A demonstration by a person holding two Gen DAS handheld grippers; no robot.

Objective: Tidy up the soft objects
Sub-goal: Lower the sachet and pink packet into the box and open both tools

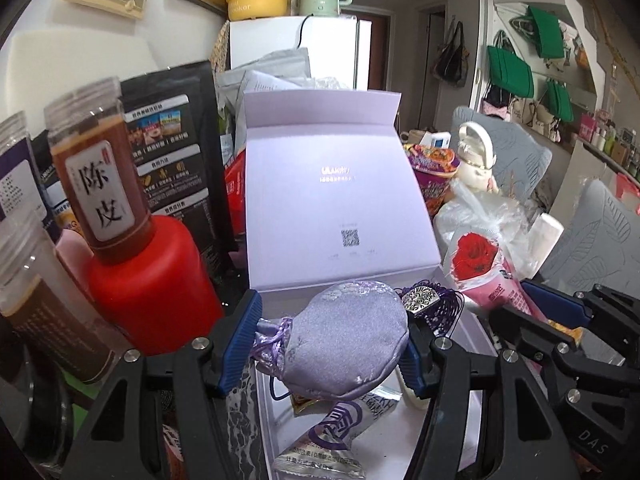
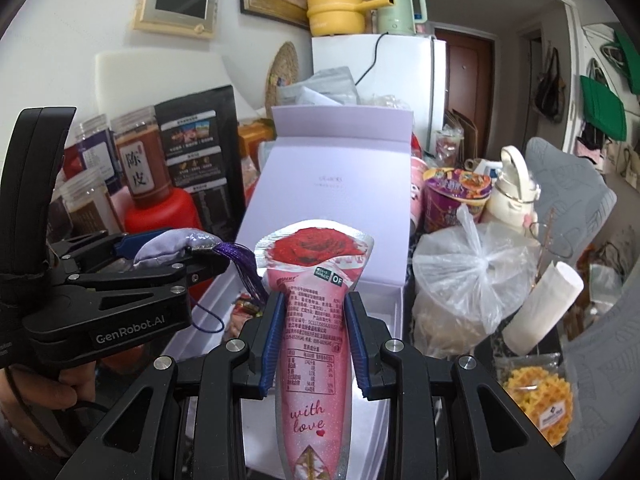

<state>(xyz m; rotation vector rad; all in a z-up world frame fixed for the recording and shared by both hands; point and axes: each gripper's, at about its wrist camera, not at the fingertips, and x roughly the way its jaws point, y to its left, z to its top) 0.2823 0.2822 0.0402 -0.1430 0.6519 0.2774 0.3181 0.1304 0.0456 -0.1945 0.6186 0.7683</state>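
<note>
From the left wrist view, the left gripper (image 1: 332, 344) was clamped on a lilac satin pouch (image 1: 348, 340), its blue pads (image 1: 242, 344) pressing both sides. The pouch hung over the open white box (image 1: 460, 344), whose raised lid (image 1: 336, 200) stood just behind it. A purple tassel (image 1: 436, 308) trailed from the pouch's far edge, and foil sachets (image 1: 336, 432) lay in the box below. A red bottle (image 1: 152, 280) stood just left of the box. At the right edge the right gripper (image 1: 560, 312) held a pink rose-printed packet (image 1: 484, 272).

From the right wrist view, the right gripper (image 2: 312, 340) was clenched on that packet (image 2: 316, 312) — narrow body between the pads, rose end pointing toward the lid (image 2: 340, 184). The packet sat above the box (image 2: 384, 308). At left, a hand (image 2: 44, 396) carried the left gripper (image 2: 180, 254), pouch (image 2: 168, 248) and tassel (image 2: 244, 272) over the box's left side. A knotted plastic bag (image 2: 476, 272) sat just right of the box.
</note>
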